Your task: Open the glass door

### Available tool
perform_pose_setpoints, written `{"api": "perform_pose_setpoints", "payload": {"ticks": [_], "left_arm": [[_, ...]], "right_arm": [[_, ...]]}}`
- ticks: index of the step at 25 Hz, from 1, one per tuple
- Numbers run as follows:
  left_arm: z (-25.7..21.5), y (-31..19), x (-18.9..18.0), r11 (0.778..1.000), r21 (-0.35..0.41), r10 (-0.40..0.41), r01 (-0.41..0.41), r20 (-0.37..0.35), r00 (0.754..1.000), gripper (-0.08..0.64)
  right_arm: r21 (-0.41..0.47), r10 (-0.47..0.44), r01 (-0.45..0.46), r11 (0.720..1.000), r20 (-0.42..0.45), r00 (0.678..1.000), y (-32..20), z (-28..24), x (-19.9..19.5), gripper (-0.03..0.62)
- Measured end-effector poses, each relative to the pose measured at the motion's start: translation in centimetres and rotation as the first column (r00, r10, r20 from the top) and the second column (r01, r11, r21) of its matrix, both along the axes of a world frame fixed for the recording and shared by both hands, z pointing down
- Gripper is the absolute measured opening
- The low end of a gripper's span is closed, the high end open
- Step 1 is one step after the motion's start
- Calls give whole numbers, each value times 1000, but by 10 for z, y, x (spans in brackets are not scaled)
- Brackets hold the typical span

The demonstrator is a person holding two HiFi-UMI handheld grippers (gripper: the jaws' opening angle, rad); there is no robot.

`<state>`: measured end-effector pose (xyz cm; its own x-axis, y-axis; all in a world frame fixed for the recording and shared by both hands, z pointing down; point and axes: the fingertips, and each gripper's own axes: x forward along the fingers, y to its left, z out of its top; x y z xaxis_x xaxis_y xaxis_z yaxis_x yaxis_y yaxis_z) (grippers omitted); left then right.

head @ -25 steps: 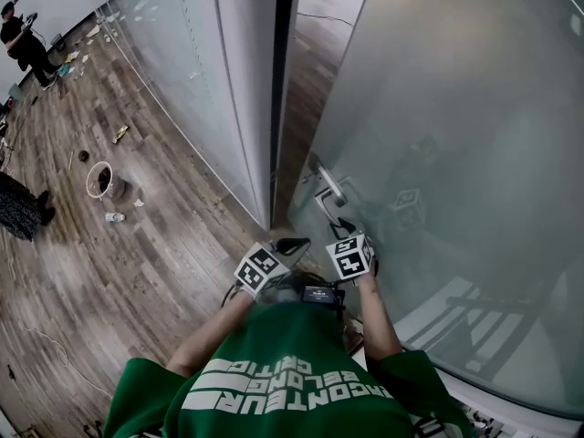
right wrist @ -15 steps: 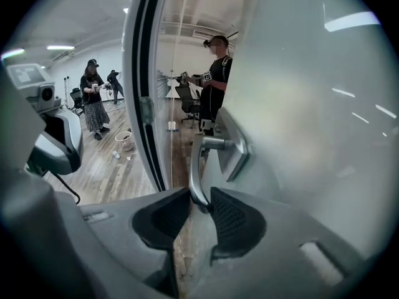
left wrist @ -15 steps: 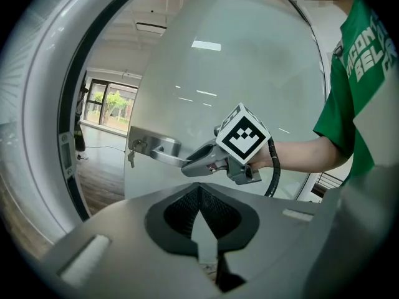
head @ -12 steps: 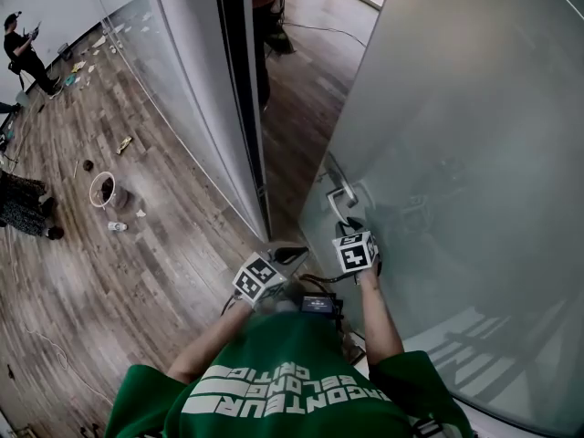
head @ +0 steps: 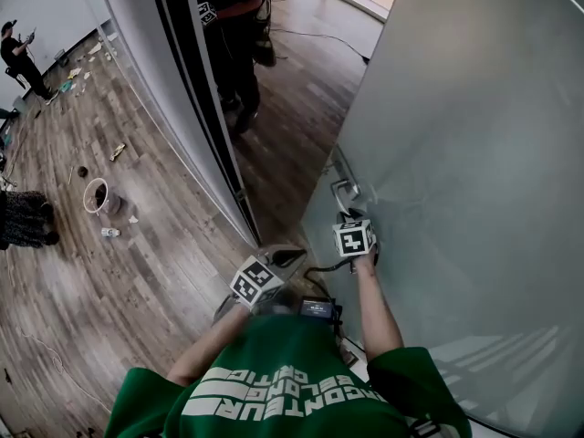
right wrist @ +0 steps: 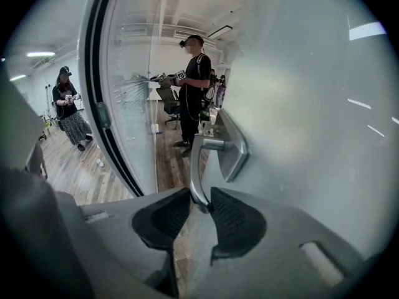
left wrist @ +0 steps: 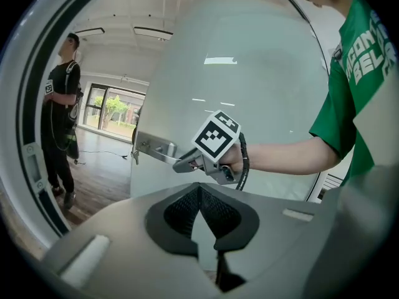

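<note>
The frosted glass door (head: 474, 153) stands ajar on the right of the head view. Its metal lever handle (head: 345, 190) sits near the door's free edge. My right gripper (head: 350, 215) is shut on the lever; in the right gripper view the handle (right wrist: 195, 167) runs down between the two pads of my right gripper (right wrist: 201, 207). My left gripper (head: 290, 257) hangs lower left of the handle, apart from the door. In the left gripper view, the left gripper (left wrist: 199, 192) has its pads together on nothing, and it looks at the right gripper (left wrist: 187, 165) on the handle (left wrist: 156, 149).
A dark door frame (head: 196, 99) and a fixed glass wall (head: 137, 71) stand left of the gap. One person (head: 233, 35) stands just beyond the doorway, with others (head: 20, 48) far left. A bucket (head: 98, 195) and litter lie on the wood floor (head: 137, 272).
The door has swung wider, so the gap between its edge and the frame has grown. The person beyond the doorway has come into view. My right gripper stays on the handle.
</note>
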<state>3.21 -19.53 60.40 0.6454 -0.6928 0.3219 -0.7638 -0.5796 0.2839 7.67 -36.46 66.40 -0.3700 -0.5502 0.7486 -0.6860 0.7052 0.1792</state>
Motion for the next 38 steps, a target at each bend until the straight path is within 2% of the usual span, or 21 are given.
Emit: {"api": "perform_pose_setpoints", "payload": {"ticks": [2,6,11,19,23,33,38], "left_arm": [[1,-6,6,1000,9,5,-5,0,1000,15],[1,-7,21,999,-22,46,-46,0,999,15],[-4,-16,36,996,-5,91,-91,-31,995,15],[-7,-64,59,987,17,158,-157,-53,986,15],[-10,-89,75,981,17,194,-193,-64,979,15],[2,-158,108,963,19,269,-269,-88,959,15],[-9,-189,139,949,29,314,-313,-106,944,15]], "right_arm": [[-1,19,-19,1000,2,1000,-14,0,8,94],[9,58,-58,998,2,998,-34,8,27,94],[22,107,-107,994,18,994,-58,8,46,94],[22,192,-193,981,27,981,-98,12,90,94],[5,260,-260,966,11,966,-111,13,124,94],[10,352,-353,936,22,936,-159,24,184,92],[5,411,-411,912,11,912,-181,20,232,92]]}}
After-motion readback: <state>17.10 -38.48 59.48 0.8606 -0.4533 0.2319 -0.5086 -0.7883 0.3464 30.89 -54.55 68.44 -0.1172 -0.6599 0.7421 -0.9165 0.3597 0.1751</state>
